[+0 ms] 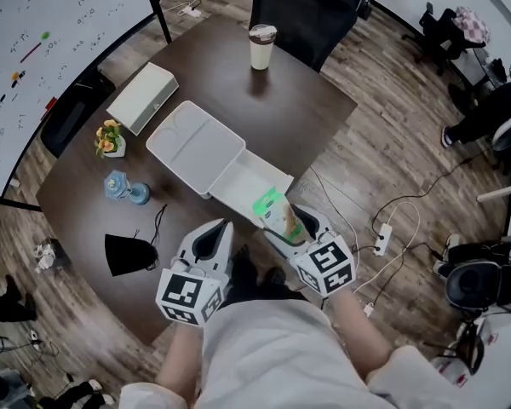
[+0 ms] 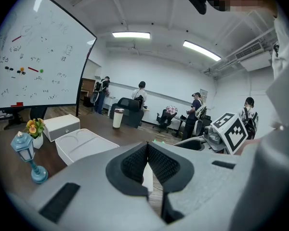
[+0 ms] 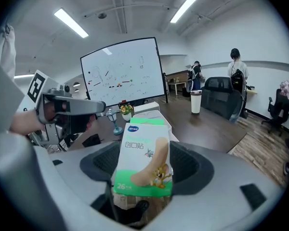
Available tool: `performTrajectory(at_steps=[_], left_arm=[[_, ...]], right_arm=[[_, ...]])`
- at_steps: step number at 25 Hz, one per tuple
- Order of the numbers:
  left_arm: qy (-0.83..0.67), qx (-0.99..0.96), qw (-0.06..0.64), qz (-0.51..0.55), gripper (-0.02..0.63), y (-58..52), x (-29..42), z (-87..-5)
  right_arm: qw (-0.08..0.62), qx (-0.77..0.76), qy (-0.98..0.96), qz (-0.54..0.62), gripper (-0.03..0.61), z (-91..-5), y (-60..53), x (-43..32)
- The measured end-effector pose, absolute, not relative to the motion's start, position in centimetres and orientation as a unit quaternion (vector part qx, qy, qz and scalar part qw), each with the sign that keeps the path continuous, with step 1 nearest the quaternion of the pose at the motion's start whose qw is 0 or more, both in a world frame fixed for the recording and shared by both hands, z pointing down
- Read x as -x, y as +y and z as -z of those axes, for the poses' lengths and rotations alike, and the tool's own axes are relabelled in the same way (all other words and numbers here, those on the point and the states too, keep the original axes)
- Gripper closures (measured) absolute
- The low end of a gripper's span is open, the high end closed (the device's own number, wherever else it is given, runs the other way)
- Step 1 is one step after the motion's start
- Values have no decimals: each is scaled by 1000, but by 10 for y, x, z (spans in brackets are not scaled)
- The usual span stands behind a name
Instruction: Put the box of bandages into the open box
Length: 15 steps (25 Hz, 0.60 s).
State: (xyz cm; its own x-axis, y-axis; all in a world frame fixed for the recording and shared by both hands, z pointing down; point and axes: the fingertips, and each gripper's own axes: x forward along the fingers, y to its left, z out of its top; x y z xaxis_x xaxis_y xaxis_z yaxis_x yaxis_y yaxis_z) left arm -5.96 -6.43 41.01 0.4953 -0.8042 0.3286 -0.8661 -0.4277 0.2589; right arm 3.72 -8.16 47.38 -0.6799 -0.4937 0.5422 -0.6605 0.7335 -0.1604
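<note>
- Gripping the box of bandages (image 3: 143, 160) between its two jaws, the right gripper (image 1: 283, 230) holds the green-and-white carton upright and slightly tilted, printed face toward that gripper's own camera.
- In the head view the box of bandages (image 1: 276, 212) sits at the near end of the open box (image 1: 228, 187), by the table's edge; whether it touches the tray cannot be told.
- The open box is white, with its lid (image 1: 194, 147) folded flat onto the table (image 1: 264, 109) on the far side and the shallow tray toward the person.
- The left gripper (image 1: 213, 233) is held just beside the right one, near the table's edge, its ribbed pads (image 2: 135, 163) pressed together with nothing between them.
- Further across the dark round table stand a closed white case (image 1: 142, 97), a small pot of flowers (image 1: 110, 139) and a blue lantern ornament (image 1: 124, 187); a black pouch (image 1: 128, 254) lies near the left gripper.
- A lidded paper cup (image 1: 262, 46) stands at the far edge, in front of a black office chair (image 1: 305, 11).
- A whiteboard (image 1: 51, 41) stands to the left of the table.
- People stand in the background of both gripper views.
</note>
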Motion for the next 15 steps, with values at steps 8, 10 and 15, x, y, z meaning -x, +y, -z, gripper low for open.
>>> performTrajectory(at_steps=[8, 10, 15], left_arm=[[-483, -848, 202, -80, 611, -89, 75, -420], [-480, -850, 203, -80, 611, -93, 78, -422], [-469, -854, 208, -82, 611, -102, 83, -429]], right_arm=[[270, -322, -892, -166, 249, -495, -100, -19], [277, -322, -890, -165, 248, -502, -104, -14], [289, -318, -888, -161, 249, -514, -112, -2]])
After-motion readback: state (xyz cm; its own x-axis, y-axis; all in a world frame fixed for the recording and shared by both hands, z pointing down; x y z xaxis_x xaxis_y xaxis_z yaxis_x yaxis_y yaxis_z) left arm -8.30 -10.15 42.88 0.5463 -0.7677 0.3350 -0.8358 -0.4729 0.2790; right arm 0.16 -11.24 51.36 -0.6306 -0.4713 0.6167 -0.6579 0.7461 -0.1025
